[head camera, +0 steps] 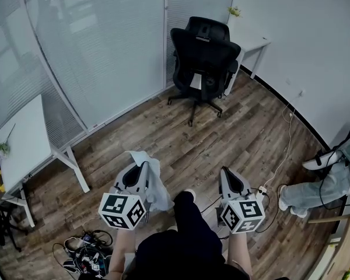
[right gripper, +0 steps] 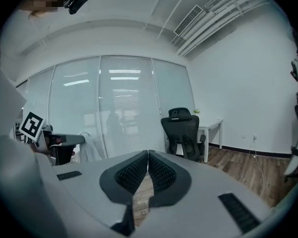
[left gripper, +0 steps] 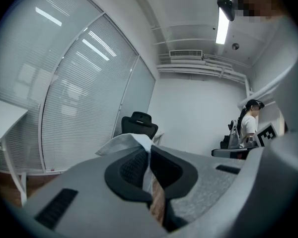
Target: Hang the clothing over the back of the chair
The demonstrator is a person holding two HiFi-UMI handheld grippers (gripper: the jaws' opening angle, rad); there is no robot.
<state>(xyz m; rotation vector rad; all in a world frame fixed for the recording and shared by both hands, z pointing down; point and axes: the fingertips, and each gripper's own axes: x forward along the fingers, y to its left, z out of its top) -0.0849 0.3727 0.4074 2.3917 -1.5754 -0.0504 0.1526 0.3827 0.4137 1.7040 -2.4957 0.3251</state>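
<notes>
Clothing (head camera: 155,184) between jaws of left gripper (head camera: 141,168), chair (head camera: 205,54) well apart.

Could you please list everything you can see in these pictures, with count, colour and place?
Office chair: one, black, far end by the glass wall.
Desk: one, white, behind the chair against the wall.
Plant: one, small, green, on that desk.
Table: one, white, at left.
Clothing: one piece, pale, hanging from the left gripper.
Cable tangle: one heap, dark, floor at lower left.
White cable: one, along the floor at right.
Other person: one, pale trousers, seated at the right edge.
Left gripper: one, grey, shut on the clothing.
Right gripper: one, grey, shut, nothing between its jaws.
</notes>
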